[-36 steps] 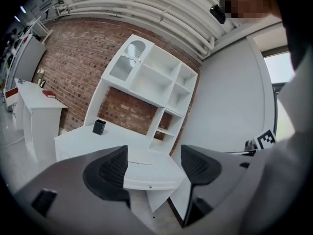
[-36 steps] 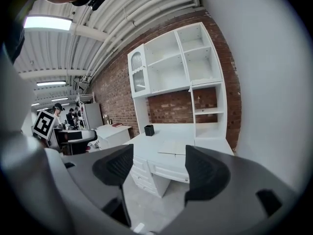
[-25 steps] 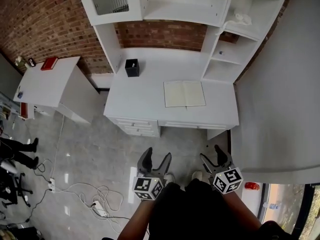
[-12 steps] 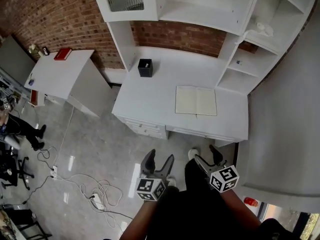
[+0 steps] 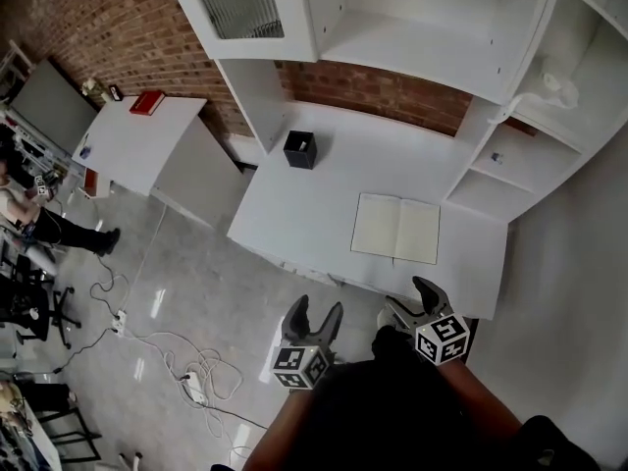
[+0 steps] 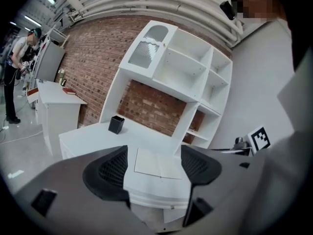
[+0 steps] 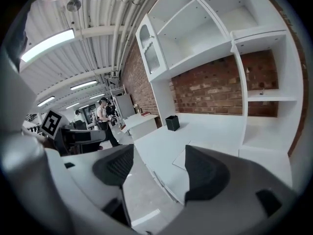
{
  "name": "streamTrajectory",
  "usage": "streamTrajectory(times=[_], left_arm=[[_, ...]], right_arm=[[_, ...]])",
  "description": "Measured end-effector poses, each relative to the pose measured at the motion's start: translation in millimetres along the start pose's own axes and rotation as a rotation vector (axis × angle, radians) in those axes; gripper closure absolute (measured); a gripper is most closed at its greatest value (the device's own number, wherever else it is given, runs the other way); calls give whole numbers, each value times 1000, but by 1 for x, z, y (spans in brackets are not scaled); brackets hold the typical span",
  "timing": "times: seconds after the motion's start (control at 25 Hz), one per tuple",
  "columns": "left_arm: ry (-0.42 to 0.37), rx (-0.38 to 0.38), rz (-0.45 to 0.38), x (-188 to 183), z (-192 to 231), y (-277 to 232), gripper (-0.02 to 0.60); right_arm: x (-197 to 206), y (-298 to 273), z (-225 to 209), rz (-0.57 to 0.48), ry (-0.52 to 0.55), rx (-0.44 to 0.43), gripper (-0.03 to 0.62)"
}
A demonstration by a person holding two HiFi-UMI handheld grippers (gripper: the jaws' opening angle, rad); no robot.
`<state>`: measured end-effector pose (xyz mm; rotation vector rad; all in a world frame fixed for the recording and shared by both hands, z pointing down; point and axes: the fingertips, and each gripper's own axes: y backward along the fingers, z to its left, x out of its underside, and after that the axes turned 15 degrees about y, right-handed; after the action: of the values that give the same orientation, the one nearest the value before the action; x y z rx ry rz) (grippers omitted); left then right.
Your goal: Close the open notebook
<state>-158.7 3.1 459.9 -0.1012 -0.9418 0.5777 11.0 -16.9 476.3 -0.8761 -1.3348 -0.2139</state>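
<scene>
The open notebook (image 5: 397, 229) lies flat with blank cream pages on the right part of the white desk (image 5: 314, 199). Both grippers hover low over the floor, just short of the desk's front edge and apart from the notebook. My left gripper (image 5: 315, 314) is open and holds nothing. My right gripper (image 5: 409, 298) is also open and empty, close to the desk's front right corner. In the left gripper view the notebook (image 6: 157, 162) shows between the open jaws of the left gripper (image 6: 154, 171). In the right gripper view only a corner of the notebook (image 7: 180, 159) shows beside the right gripper (image 7: 159, 169).
A black square box (image 5: 299, 149) stands at the desk's back left. A white shelf unit (image 5: 412, 37) rises over the desk against the brick wall. A side table (image 5: 128, 140) with a red book (image 5: 147, 102) stands left. Cables (image 5: 182, 361) lie on the floor.
The desk and notebook have drawn nearer to me and the grippers. Both grippers have moved forward toward the desk's front edge and stay open.
</scene>
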Motion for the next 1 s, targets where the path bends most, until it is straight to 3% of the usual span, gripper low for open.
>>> streamTrajectory(times=[0.24, 0.6, 0.88, 1.0], left_arm=[[3, -44, -6, -7, -6, -40, 261], [27, -205, 10, 4, 10, -82, 261], [50, -211, 65, 28, 37, -126, 261], [44, -220, 93, 38, 53, -146, 261]], right_arm=[[11, -23, -41, 36, 41, -43, 293], [57, -77, -87, 152, 151, -106, 290], [103, -149, -86, 261, 315, -204, 290], [120, -170, -88, 298, 356, -193, 290]])
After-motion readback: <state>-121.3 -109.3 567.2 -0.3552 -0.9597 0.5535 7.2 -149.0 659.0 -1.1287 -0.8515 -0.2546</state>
